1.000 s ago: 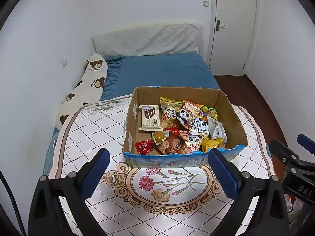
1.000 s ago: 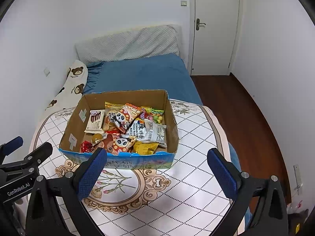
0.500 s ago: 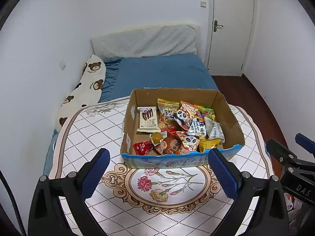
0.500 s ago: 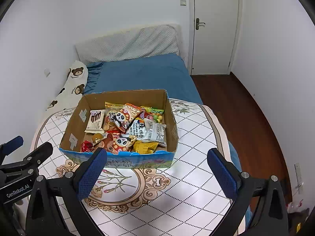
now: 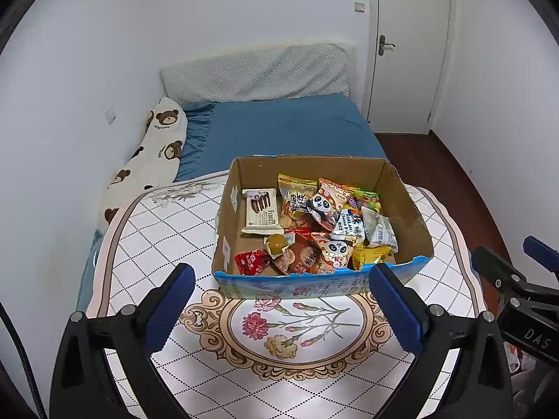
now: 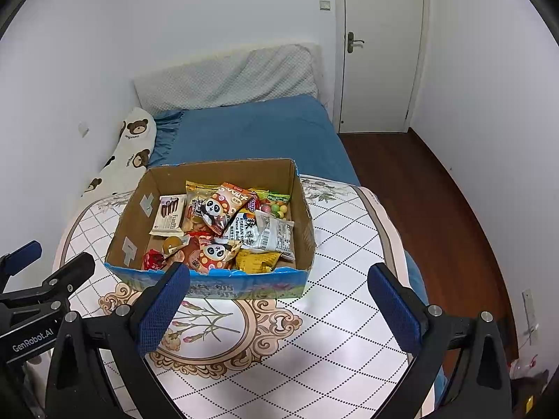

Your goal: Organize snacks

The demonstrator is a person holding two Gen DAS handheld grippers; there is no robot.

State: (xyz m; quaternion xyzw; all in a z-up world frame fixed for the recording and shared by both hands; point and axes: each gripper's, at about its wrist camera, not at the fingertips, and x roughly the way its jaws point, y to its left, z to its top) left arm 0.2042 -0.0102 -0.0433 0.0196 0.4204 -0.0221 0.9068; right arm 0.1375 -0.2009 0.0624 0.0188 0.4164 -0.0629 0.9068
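Note:
An open cardboard box (image 5: 405, 206) (image 6: 134, 223) with a blue front stands on the patterned table. It holds several snack packets: a white Franzzi wafer pack (image 5: 261, 211) (image 6: 170, 214), panda packs (image 5: 325, 206) (image 6: 218, 207), a grey Korean pack (image 6: 265, 232), a yellow pack (image 5: 370, 255) and a red one (image 5: 251, 262). My left gripper (image 5: 279, 305) is open and empty, held above the table in front of the box. My right gripper (image 6: 277, 305) is open and empty, in front of the box's right half.
The round table (image 5: 157, 230) has a white diamond-pattern cloth with a flower medallion. Behind it is a blue bed (image 5: 279, 129) with a bear-print pillow (image 5: 153, 153). A white door (image 6: 380, 49) and brown floor (image 6: 436, 209) lie to the right.
Both grippers have drawn back slightly from the box, the left one also shifting a little. Both stay open and empty. The box and snacks have not moved.

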